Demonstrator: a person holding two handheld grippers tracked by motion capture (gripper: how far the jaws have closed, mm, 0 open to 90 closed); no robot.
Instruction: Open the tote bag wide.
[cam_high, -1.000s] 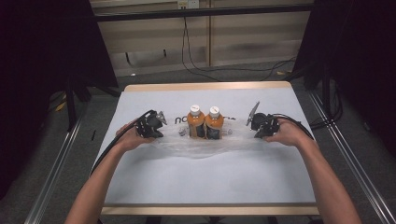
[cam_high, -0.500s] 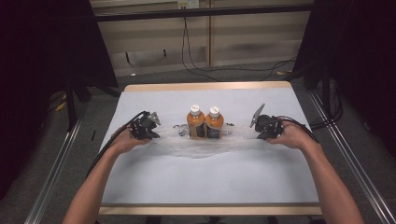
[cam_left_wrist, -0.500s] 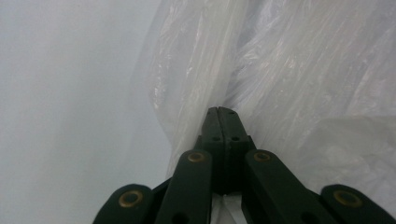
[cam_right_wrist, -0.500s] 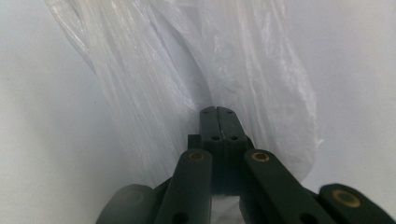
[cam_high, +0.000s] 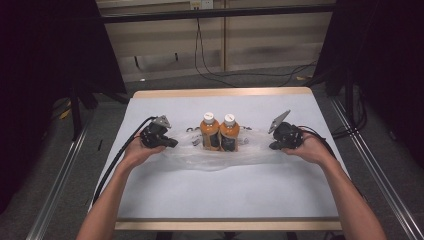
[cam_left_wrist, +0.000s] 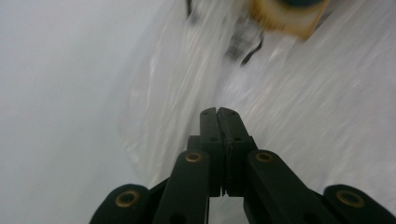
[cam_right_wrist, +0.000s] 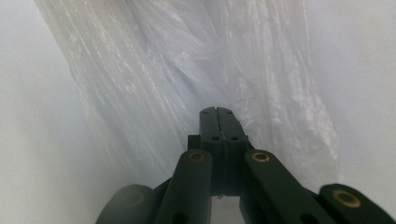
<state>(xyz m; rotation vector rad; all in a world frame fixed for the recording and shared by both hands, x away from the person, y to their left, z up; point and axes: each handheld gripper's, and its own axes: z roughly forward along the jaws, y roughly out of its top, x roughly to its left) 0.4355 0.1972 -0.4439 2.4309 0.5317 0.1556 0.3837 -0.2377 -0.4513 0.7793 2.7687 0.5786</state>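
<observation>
We are noting white table (cam_high: 220, 195) with wood edging, grey floor (cam_high: 165, 82), black cables (cam_high: 210, 70) trailing, pale panelled wall (cam_high: 270, 45), dark curtains (cam_high: 45, 65) flanking.

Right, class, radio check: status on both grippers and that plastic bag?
Left gripper and right gripper shut on plastic bag ends. Two bottles upright mid-bag. Nothing in the way.

Two amber-orange bottles (cam_high: 220, 134) with white caps sit in a clear, glossy plastic bag (cam_high: 215, 155); black claws; pale grey-white table (cam_high: 210, 190), tan-edged.
</observation>
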